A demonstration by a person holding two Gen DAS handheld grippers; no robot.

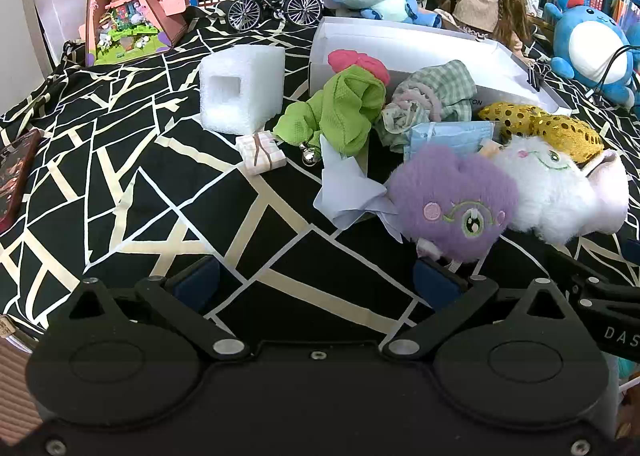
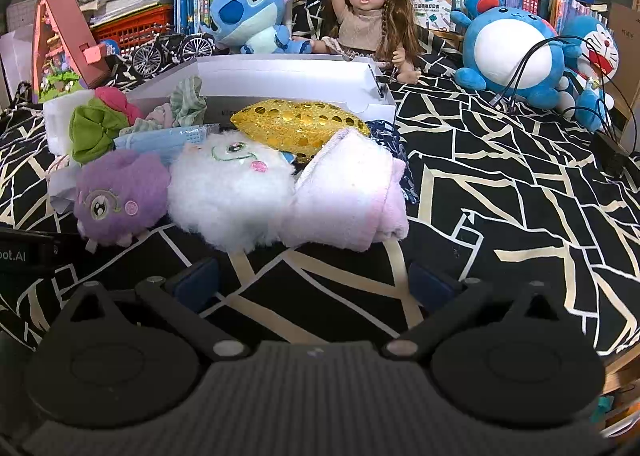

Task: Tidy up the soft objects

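A pile of soft things is seen on the black cloth with pale lines [image 1: 132, 192], just in front of a white box [image 1: 400, 44]. The left gripper [image 1: 316, 280] is held wide and empty above the cloth, with its right finger just beside the purple fluffy toy [image 1: 452, 204]. The right gripper [image 2: 312, 280] is also held wide and empty, near the front of the pile.

Only in the left view are a white foam block [image 1: 240, 90], a small tied bundle [image 1: 261, 153] and crumpled white paper [image 1: 348, 188] clearly shown. Only in the right view is the pink towel [image 2: 344, 196] seen whole — it is rolled up, with its long side running back towards the box. A blue and white round plush [image 2: 512, 52] is shown fully there too.

The white fluffy toy [image 2: 228, 192] is pressed between the purple one and the towel. The gold sequin piece [image 2: 300, 124] is laid behind them, long side going left to right. A green cloth [image 1: 344, 112] is bunched at the left of the pile.
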